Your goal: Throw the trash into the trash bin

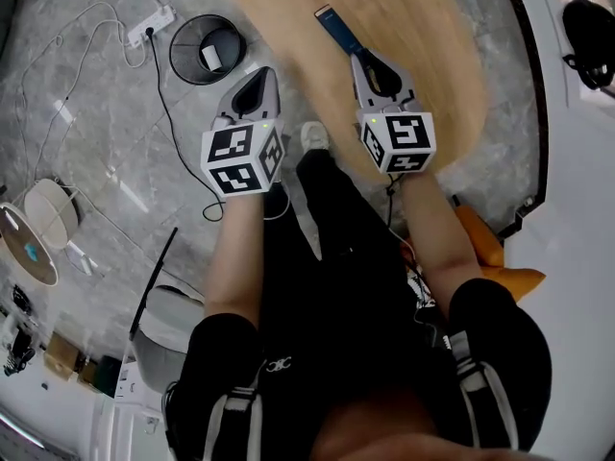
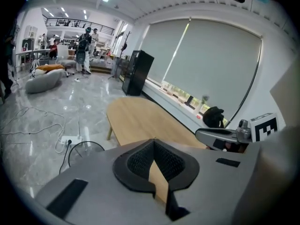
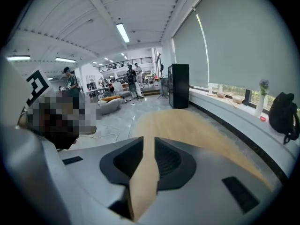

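White trash (image 1: 211,58) is seen only in the head view, lying inside the wire trash bin (image 1: 183,38) on the floor (image 1: 86,161), as is a dark blue flat item (image 1: 336,29) on the table (image 1: 432,36) just off the right gripper (image 1: 365,60), whose own view shows jaws narrowly parted and empty; the left gripper (image 2: 153,143) is closed, empty.
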The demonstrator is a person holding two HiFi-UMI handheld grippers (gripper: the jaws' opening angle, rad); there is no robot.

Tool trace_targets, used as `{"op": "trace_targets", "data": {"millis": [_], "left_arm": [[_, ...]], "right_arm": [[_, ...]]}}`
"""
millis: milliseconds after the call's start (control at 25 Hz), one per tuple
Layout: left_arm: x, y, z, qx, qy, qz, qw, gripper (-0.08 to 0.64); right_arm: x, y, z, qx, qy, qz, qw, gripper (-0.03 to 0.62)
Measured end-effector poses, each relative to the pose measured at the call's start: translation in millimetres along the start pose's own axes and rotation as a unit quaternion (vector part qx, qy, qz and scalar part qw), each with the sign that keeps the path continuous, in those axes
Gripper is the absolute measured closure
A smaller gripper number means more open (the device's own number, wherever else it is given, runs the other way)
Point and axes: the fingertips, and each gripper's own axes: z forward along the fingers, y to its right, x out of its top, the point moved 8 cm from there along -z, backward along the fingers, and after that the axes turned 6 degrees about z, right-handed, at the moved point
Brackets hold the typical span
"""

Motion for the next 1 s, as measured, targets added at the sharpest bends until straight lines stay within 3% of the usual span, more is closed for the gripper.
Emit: {"op": "trace_targets", "data": {"millis": [80, 240, 360, 520, 1000], "left_arm": [[-2, 7, 7, 0.0, -0.004, -0.002, 1.0, 0.548], [-9, 14, 16, 0.004, -0.016, 0.002, 0.9999, 0.548], [-14, 15, 25, 0.012, -0.028, 0.016, 0.9994, 0.548], [-23, 9, 34, 0.016, -0.036, 0.001, 0.9992, 0.548], [-44, -25, 37, 0.036, -0.052, -0.025, 0.9977, 0.548]], "right_arm": [[-10, 13, 7, 0.014, -0.02, -0.004, 1.0, 0.468], [-26, 31, 25, 0.02, -0.057, -0.017, 0.998, 0.418], [-39, 39, 48, 0.034, -0.089, -0.026, 0.995, 0.399], [-58, 47, 82, 0.049, -0.139, -0.048, 0.988, 0.385], [-101, 64, 144, 0.037, -0.266, -0.04, 0.963, 0.373]]}}
